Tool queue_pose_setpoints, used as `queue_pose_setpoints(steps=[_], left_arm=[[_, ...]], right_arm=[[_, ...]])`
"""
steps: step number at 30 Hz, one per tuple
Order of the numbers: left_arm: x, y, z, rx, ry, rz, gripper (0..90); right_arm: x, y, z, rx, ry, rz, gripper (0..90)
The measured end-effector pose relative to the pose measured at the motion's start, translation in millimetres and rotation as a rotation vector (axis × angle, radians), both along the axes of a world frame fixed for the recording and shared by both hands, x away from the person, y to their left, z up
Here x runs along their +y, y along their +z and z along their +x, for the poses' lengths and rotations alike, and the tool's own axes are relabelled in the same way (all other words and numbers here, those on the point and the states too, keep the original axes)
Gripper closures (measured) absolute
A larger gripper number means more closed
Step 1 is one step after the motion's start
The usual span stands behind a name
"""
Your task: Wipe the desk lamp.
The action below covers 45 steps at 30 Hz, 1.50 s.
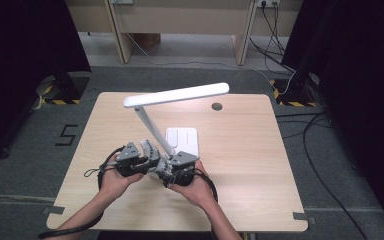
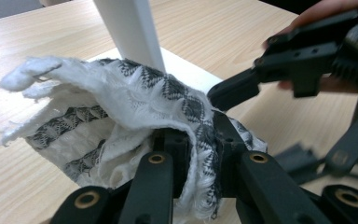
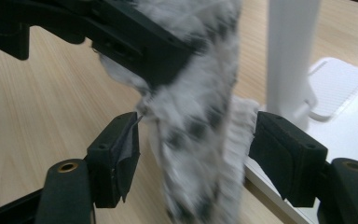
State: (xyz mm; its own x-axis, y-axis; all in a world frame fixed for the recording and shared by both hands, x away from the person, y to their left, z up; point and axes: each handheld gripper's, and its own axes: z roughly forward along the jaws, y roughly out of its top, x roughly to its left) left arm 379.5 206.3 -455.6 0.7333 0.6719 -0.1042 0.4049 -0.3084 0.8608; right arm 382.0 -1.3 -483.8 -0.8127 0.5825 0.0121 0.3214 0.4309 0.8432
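A white cloth with a black woven pattern (image 2: 135,98) hangs bunched just above the table, beside the white desk lamp's slanted arm (image 2: 130,32). My left gripper (image 2: 198,144) is shut on one end of it, with the fabric pinched between the jaws. In the right gripper view the cloth (image 3: 200,116) hangs down between the wide-spread jaws of my right gripper (image 3: 196,154). Its pads (image 3: 116,154) stand clear of the fabric on both sides. In the high view both grippers, left (image 1: 150,159) and right (image 1: 164,169), meet at the foot of the lamp (image 1: 180,94).
The lamp's flat white base (image 1: 182,140) lies just beyond the grippers, and its long head reaches across the middle of the wooden table (image 1: 240,165). A small round grommet (image 1: 217,106) sits near the far edge. Cables trail from both grippers toward the near edge.
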Motion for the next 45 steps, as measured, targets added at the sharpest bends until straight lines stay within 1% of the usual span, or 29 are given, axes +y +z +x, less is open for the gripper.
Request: queue_pose_setpoints(steps=[2, 5, 7, 9, 11, 13, 15, 16, 19, 22, 24, 26, 29, 30, 31, 32, 33, 34, 35, 36, 38, 40, 43, 45], left_arm=[[-1.7, 1.7, -0.8, 0.002, -0.004, -0.015, 79.1], [-3.9, 3.7, -2.1, -0.005, -0.008, -0.025, 79.1], [-5.3, 4.6, -2.7, -0.007, -0.015, -0.025, 79.1], [-6.1, 4.7, -2.8, -0.007, -0.019, -0.021, 79.0], [-6.0, 4.0, -1.8, -0.005, -0.014, -0.026, 79.1], [-5.7, 3.7, -0.8, 0.000, -0.011, -0.027, 79.1], [-7.3, 2.7, -0.4, 0.004, -0.012, -0.027, 79.0], [-7.9, 2.5, -0.4, 0.003, -0.014, -0.026, 79.0], [-9.0, 2.3, 0.0, 0.006, -0.017, -0.035, 78.6], [-9.9, 3.2, 0.5, 0.012, -0.017, -0.052, 77.3], [-10.1, 5.2, 0.1, 0.005, -0.009, -0.054, 74.9], [-9.8, 8.5, -1.6, -0.018, 0.005, -0.036, 68.1], [-6.0, 16.7, -4.3, -0.045, 0.039, -0.047, 58.2], [-3.1, 21.3, -5.2, -0.066, 0.057, -0.049, 55.6], [-1.6, 24.2, -5.6, -0.077, 0.066, -0.053, 52.6], [1.3, 29.5, -6.0, -0.089, 0.076, -0.072, 51.1], [3.4, 33.1, -6.1, -0.096, 0.082, -0.077, 48.8], [5.9, 38.1, -5.8, -0.111, 0.096, -0.083, 47.4], [8.4, 43.3, -5.2, -0.119, 0.112, -0.094, 45.7], [10.6, 48.1, -3.9, -0.126, 0.125, -0.108, 44.4], [13.6, 56.2, -0.1, -0.140, 0.149, -0.124, 41.7], [14.1, 62.6, 5.8, -0.145, 0.163, -0.147, 40.6], [11.6, 65.6, 13.9, -0.152, 0.170, -0.164, 40.1], [9.9, 64.5, 20.0, -0.136, 0.171, -0.187, 40.6]], right_arm=[[5.7, -1.2, -1.0, -0.027, -0.001, -0.019, 30.1], [9.8, -4.1, -0.2, -0.028, -0.006, -0.031, 30.7], [10.7, -6.4, 1.2, -0.031, -0.009, -0.040, 34.0], [11.0, -6.5, 1.3, -0.039, -0.012, -0.031, 38.7], [11.3, -5.3, 1.0, -0.049, -0.008, -0.026, 43.5], [11.0, -4.9, 0.5, -0.055, -0.011, -0.031, 51.3], [9.2, -4.5, 0.0, -0.042, -0.020, -0.039, 63.7], [7.9, -4.5, 0.3, -0.029, -0.016, -0.033, 66.5], [3.4, -4.0, 1.4, -0.034, -0.019, -0.030, 74.3], [-0.4, -1.6, 1.4, -0.028, -0.026, -0.031, 80.1], [-1.0, 0.7, 0.6, -0.030, -0.028, -0.034, 81.6], [-2.2, 3.0, 0.7, -0.033, -0.037, -0.042, 82.2], [-6.0, 4.0, 2.3, -0.019, -0.047, -0.053, 82.5], [-7.2, 3.4, 3.0, -0.011, -0.052, -0.055, 82.5], [-8.7, 2.1, 4.1, -0.004, -0.055, -0.063, 82.6], [-9.3, 1.1, 4.6, -0.001, -0.056, -0.067, 82.6], [-9.8, -0.4, 4.5, 0.020, -0.061, -0.072, 82.6], [-9.9, -1.9, 5.2, 0.020, -0.060, -0.073, 82.7], [-10.1, -2.9, 5.7, 0.024, -0.061, -0.079, 82.7], [-9.5, -3.9, 5.9, 0.037, -0.066, -0.072, 82.7], [-7.8, -4.5, 7.2, 0.039, -0.063, -0.075, 82.7], [-4.2, -4.3, 8.7, 0.044, -0.071, -0.078, 82.6], [0.3, -3.6, 12.3, 0.037, -0.074, -0.086, 82.6], [2.7, -3.8, 14.1, 0.034, -0.081, -0.093, 82.5]])
